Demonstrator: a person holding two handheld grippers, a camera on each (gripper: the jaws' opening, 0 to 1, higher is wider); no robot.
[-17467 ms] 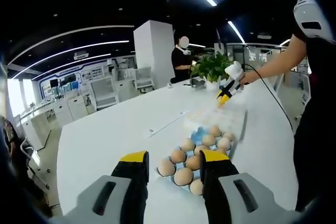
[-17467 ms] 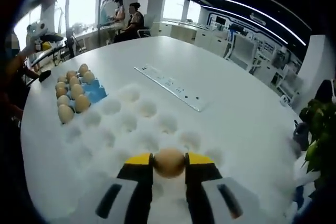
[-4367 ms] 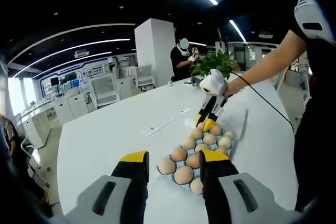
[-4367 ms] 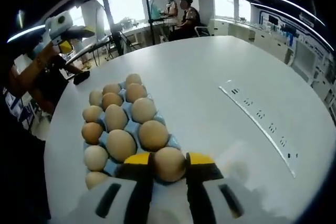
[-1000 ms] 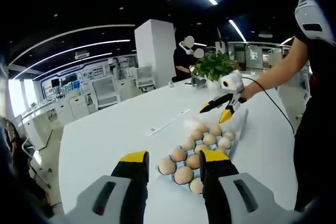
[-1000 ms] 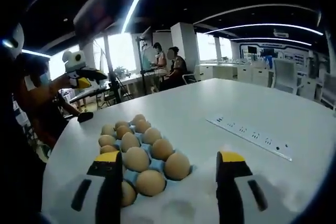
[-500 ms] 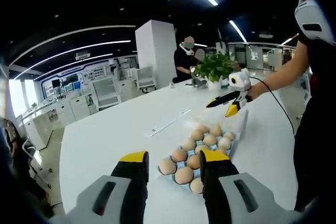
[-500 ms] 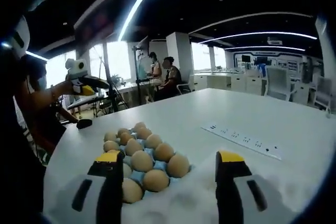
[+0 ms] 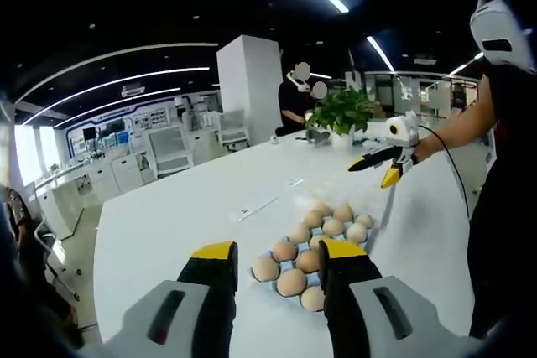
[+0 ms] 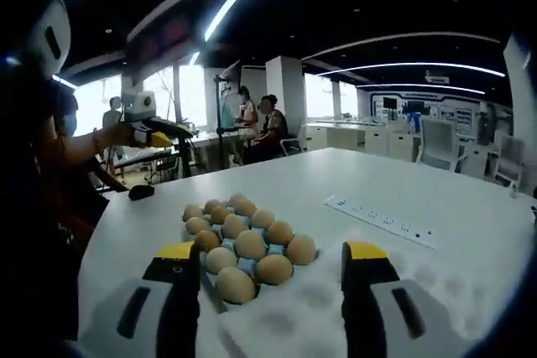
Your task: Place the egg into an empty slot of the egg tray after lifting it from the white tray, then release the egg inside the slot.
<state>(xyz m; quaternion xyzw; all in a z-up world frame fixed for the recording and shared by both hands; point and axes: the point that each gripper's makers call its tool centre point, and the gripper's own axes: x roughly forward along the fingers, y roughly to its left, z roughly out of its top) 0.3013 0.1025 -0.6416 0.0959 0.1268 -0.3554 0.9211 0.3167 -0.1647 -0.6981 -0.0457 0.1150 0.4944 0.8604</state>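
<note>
Brown eggs (image 10: 250, 243) sit in the blue egg tray (image 10: 244, 265) on the white bench (image 9: 180, 215), with the white tray (image 10: 310, 308) just beside it. The right tool (image 10: 270, 266) hangs above, jaws wide apart and empty. The left tool (image 9: 277, 262) is held off, jaws apart, gripping nothing.

The table (image 10: 436, 207) has a smooth white top with a soft sheen. The eggs (image 10: 252, 245) look matt tan, seated in a blue egg tray (image 10: 245, 264). At the table's near edge, the white tray (image 10: 310, 308) looks foamy and matt.
</note>
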